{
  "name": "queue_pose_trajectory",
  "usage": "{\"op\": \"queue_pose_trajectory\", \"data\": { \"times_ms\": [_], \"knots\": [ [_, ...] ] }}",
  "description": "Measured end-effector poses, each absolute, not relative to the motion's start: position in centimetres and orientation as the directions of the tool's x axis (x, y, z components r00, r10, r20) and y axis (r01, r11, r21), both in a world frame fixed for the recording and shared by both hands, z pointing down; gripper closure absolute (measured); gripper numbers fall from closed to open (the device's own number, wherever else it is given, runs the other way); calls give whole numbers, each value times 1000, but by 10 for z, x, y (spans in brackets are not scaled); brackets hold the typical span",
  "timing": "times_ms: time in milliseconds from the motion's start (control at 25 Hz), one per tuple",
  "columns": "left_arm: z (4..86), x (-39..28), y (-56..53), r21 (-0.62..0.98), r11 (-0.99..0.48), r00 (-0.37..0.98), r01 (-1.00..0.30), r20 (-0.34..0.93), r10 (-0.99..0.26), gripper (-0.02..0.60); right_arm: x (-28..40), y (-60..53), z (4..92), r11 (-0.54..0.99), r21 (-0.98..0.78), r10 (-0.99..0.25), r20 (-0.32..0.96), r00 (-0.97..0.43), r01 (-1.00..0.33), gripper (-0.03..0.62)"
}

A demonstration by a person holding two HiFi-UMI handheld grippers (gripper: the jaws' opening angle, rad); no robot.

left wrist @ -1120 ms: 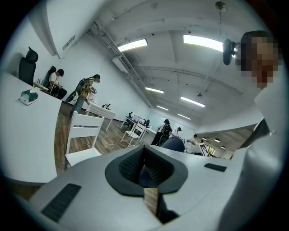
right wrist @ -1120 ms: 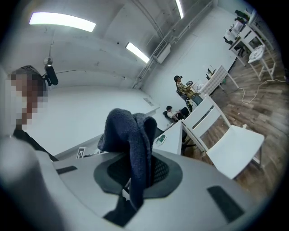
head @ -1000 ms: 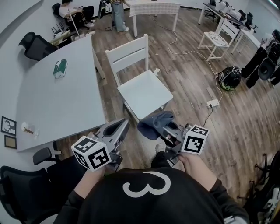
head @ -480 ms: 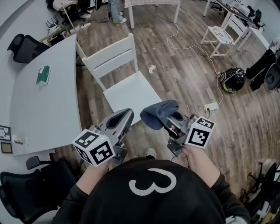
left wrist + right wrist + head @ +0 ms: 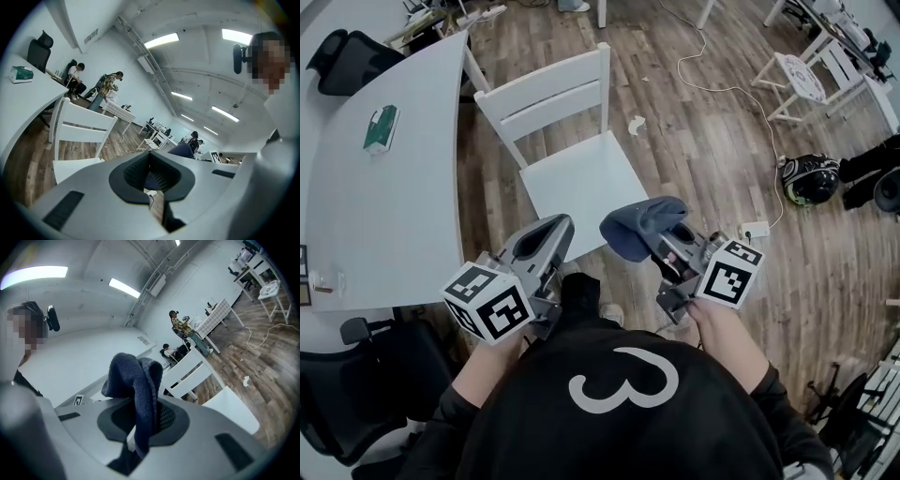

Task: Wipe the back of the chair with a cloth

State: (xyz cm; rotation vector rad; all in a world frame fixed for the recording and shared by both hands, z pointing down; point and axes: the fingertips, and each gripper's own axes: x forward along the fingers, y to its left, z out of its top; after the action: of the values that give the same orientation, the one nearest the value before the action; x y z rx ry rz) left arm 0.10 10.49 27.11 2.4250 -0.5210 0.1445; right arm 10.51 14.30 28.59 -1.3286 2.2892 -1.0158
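A white wooden chair (image 5: 581, 183) stands on the floor ahead of me, its slatted back (image 5: 546, 94) on the far side of the seat. My right gripper (image 5: 654, 242) is shut on a dark blue cloth (image 5: 639, 228) that bunches up over the jaws, above the seat's near right corner. The cloth (image 5: 136, 380) hangs between the pads in the right gripper view, with the chair back (image 5: 190, 373) beyond it. My left gripper (image 5: 553, 228) is shut and holds nothing, above the seat's near left edge. The chair (image 5: 79, 133) appears to its left in the left gripper view.
A grey table (image 5: 384, 216) with a green packet (image 5: 380, 128) runs along the chair's left. A black helmet (image 5: 811, 180), a power strip (image 5: 755, 228) with its cable and another white chair (image 5: 806, 80) are at the right. Crumpled paper (image 5: 636, 124) lies beyond the chair.
The view has shifted closer to the chair, which now sits nearer the middle. Both grippers stay in front of my body, the right one still shut on the cloth.
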Motion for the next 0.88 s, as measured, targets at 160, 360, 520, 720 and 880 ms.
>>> {"op": "queue_pose_trajectory", "data": {
  "times_ms": [160, 360, 520, 720, 880],
  "knots": [
    [280, -8, 57, 586, -694, 908, -418, 231, -351, 568, 94, 96, 292, 321, -701, -830, 116, -546, -637, 543],
    [287, -22, -2, 591, -683, 901, -430, 241, -360, 568, 80, 30, 298, 321, -705, -812, 138, -566, -633, 543],
    [294, -43, -49, 600, -661, 891, -450, 248, -381, 568, 57, -26, 301, 343, -703, -789, 145, -597, -623, 543],
    [306, -63, -94, 611, -635, 877, -473, 262, -402, 568, 31, -84, 308, 368, -695, -758, 162, -632, -618, 543],
    [312, -79, -123, 617, -623, 873, -480, 270, -406, 568, 14, -124, 317, 367, -688, -748, 183, -639, -626, 543]
  ]
}}
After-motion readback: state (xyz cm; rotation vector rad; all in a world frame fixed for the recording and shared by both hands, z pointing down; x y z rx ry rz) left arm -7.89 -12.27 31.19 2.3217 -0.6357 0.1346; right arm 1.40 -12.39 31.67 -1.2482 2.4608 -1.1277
